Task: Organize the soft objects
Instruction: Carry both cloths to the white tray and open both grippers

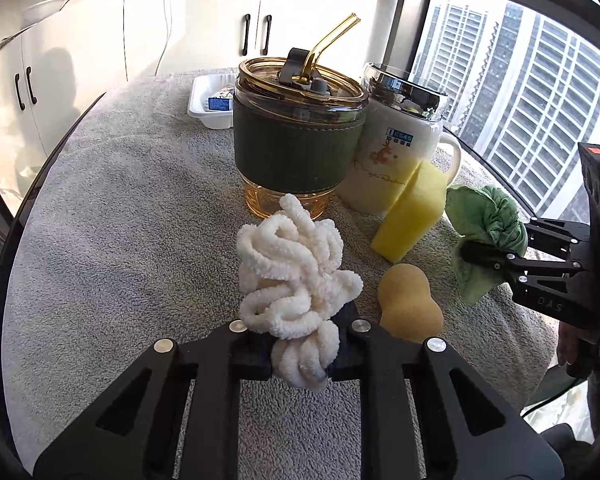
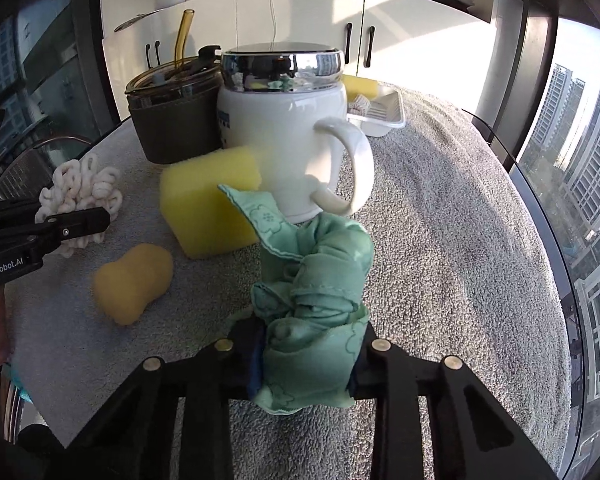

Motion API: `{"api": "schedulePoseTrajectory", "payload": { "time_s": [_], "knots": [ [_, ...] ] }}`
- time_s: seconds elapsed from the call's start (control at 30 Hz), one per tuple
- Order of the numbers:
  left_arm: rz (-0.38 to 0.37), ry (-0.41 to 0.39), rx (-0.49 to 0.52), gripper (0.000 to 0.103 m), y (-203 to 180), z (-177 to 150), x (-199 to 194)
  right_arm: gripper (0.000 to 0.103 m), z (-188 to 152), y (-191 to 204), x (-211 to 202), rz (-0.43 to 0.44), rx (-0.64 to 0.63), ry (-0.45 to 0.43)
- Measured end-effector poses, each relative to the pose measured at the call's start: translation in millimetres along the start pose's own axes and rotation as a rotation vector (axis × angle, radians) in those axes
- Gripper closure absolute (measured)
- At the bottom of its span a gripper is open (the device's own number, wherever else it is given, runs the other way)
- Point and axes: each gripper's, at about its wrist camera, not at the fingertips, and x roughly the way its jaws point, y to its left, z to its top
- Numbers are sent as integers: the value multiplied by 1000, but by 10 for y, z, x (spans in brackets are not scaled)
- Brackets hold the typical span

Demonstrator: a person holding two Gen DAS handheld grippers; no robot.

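My left gripper (image 1: 300, 354) is shut on a white fluffy rope bundle (image 1: 296, 276) and holds it above the grey towel-covered table (image 1: 120, 208). It also shows at the left of the right wrist view (image 2: 80, 192). My right gripper (image 2: 306, 354) is shut on a crumpled green cloth (image 2: 316, 292), also seen at the right of the left wrist view (image 1: 488, 224). A yellow rectangular sponge (image 1: 412, 220) (image 2: 208, 204) leans by the white mug. A tan gourd-shaped sponge (image 1: 410, 302) (image 2: 134, 282) lies on the towel between the grippers.
A green-sleeved amber tumbler with a straw (image 1: 298, 132) (image 2: 172, 120) and a white lidded mug (image 1: 400, 148) (image 2: 284, 132) stand mid-table. A white tray (image 1: 208, 100) (image 2: 384, 118) holding soft items sits at the far edge. Windows lie to the right.
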Motion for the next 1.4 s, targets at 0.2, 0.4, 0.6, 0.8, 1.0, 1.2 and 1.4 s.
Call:
{"api": "schedulePoseTrajectory", "payload": {
  "time_s": [0.2, 0.4, 0.6, 0.8, 1.0, 1.2, 1.4],
  "knots": [
    [-5, -27, 11, 88, -40, 45, -184, 71, 36, -9, -186, -5, -1, -31],
    [-1, -67, 25, 88, -57, 121, -367, 71, 116, -38, -390, -12, -3, -66],
    [17, -103, 30, 88, 12, 284, -479, 71, 333, -218, -583, -28, 4, -114],
    [52, -142, 51, 88, 180, 596, -492, 71, 661, -399, -690, -56, -13, -167],
    [80, -157, 92, 88, 372, 1088, -439, 71, 1092, -550, -701, -76, -56, -203],
    [97, -165, 147, 87, 509, 1632, -274, 71, 1568, -776, -555, -55, -85, -199],
    [73, -134, 174, 87, 610, 2071, 104, 71, 2065, -909, -247, -32, -129, -164]
  ]
}}
